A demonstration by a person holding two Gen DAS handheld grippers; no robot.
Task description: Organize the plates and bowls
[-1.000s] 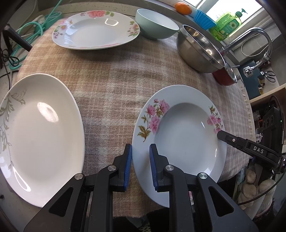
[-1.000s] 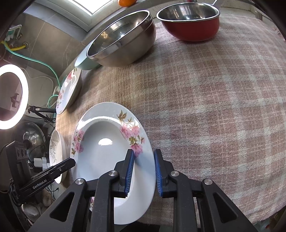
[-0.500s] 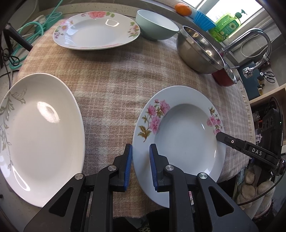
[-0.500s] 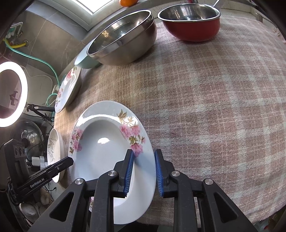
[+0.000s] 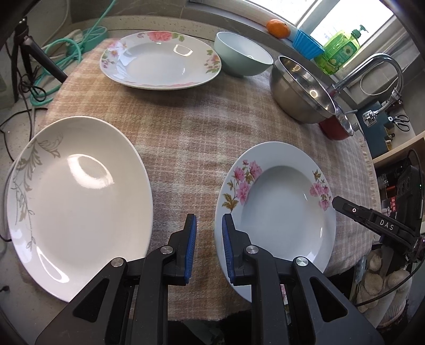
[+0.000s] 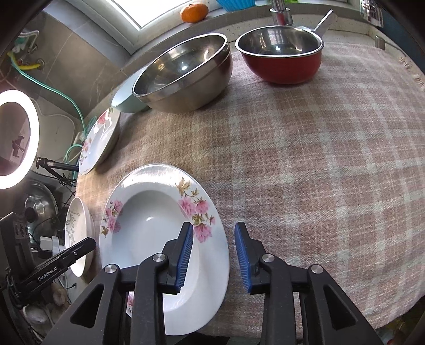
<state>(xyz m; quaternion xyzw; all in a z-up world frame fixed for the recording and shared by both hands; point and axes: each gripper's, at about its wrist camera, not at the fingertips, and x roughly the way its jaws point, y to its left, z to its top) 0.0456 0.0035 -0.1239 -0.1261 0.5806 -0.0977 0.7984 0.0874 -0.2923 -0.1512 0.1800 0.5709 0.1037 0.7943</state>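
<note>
A deep plate with pink flowers (image 5: 279,217) (image 6: 148,228) lies on the checked cloth (image 5: 199,127) at the table's near edge. My left gripper (image 5: 209,246) straddles its left rim with a narrow gap. The rim's edge runs along the right pad, and cloth shows between it and the left pad. My right gripper (image 6: 213,252) straddles the opposite rim. Its jaws are opening, and neither pad touches the rim between them. A white oval plate (image 5: 79,201) lies to the left. A second flowered plate (image 5: 159,58) and a pale green bowl (image 5: 243,55) stand at the back.
A steel bowl (image 6: 183,71) and a red pot (image 6: 281,61) stand at the back by the faucet (image 5: 372,66). An orange (image 6: 194,12) sits on the sill. Cables and a tripod (image 5: 34,58) lie off the left edge. Bare cloth (image 6: 318,159) stretches to the right of the plate.
The right gripper's fingers have spread apart off the plate's rim. In the left wrist view the rim has shifted from the left pad toward the right pad.
</note>
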